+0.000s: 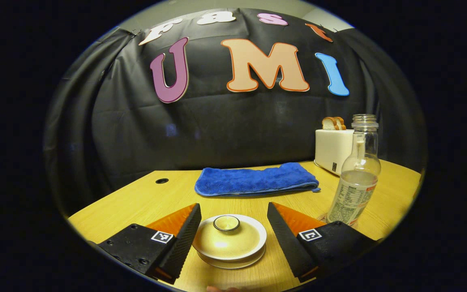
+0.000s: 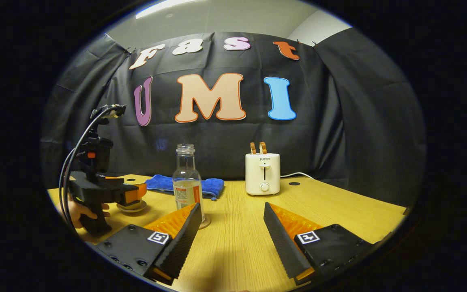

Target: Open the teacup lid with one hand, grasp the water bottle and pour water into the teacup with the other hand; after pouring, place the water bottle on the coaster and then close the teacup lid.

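The left gripper (image 1: 233, 239) is spread wide, with a finger on each side of the teacup (image 1: 230, 243) and not touching it. The lid (image 1: 228, 238) sits on the cup. Ahead and to the right of it stands the water bottle (image 1: 357, 174), with no cap and some water inside. Past the cup lies a folded blue towel (image 1: 255, 179). Far right is a white toaster (image 1: 333, 150) with bread.

The right gripper (image 2: 231, 239) is spread wide too, holding nothing. The bottle stands just ahead on its left, on a coaster (image 2: 206, 222).
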Tool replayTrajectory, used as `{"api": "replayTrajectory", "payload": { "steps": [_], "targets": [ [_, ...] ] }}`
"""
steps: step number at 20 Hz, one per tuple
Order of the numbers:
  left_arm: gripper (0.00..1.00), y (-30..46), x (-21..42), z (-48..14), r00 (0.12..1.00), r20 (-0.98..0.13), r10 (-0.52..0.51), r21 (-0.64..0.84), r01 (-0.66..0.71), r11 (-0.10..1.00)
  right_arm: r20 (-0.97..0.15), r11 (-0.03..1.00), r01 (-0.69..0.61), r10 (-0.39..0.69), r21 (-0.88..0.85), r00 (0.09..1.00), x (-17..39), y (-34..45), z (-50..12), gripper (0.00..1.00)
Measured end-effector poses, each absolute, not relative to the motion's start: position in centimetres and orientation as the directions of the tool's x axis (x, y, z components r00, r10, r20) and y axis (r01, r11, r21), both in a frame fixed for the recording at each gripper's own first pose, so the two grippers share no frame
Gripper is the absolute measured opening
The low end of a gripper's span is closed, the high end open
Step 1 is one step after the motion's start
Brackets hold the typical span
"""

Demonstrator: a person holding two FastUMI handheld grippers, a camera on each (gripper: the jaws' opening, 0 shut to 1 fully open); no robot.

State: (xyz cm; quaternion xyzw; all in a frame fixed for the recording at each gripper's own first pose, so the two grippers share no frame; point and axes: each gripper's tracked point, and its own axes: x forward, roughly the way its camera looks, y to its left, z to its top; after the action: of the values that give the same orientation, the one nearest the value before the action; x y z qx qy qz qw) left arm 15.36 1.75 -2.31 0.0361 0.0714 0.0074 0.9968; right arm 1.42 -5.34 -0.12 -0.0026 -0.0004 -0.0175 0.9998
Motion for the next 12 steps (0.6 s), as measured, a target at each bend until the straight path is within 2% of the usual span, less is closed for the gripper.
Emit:
{"api": "replayTrajectory", "payload": {
  "steps": [5,9,10,12],
  "targets": [
    [0.93,1.64,15.94,-2.41,0.988,-0.153,0.012,0.102,0.004,0.995,0.0,1.0,0.03,-0.03,-0.005,1.0,1.49,-5.31,-0.13,0.97],
    [0.69,1.77,16.24,-2.75,0.984,-0.176,0.019,0.132,0.005,0.991,-0.002,1.0,0.017,-0.017,-0.005,1.0,1.45,-5.13,-0.09,0.97],
    [0.57,1.82,16.27,-2.66,0.985,-0.172,0.022,0.132,0.001,0.991,-0.002,1.0,0.012,-0.012,-0.005,1.0,1.46,-5.13,-0.16,0.97],
    [0.51,2.07,16.24,-2.44,0.987,-0.16,0.028,0.126,-0.008,0.992,-0.002,1.0,0.005,-0.005,-0.004,1.0,1.59,-5.14,-0.19,0.97]
  ]
}}
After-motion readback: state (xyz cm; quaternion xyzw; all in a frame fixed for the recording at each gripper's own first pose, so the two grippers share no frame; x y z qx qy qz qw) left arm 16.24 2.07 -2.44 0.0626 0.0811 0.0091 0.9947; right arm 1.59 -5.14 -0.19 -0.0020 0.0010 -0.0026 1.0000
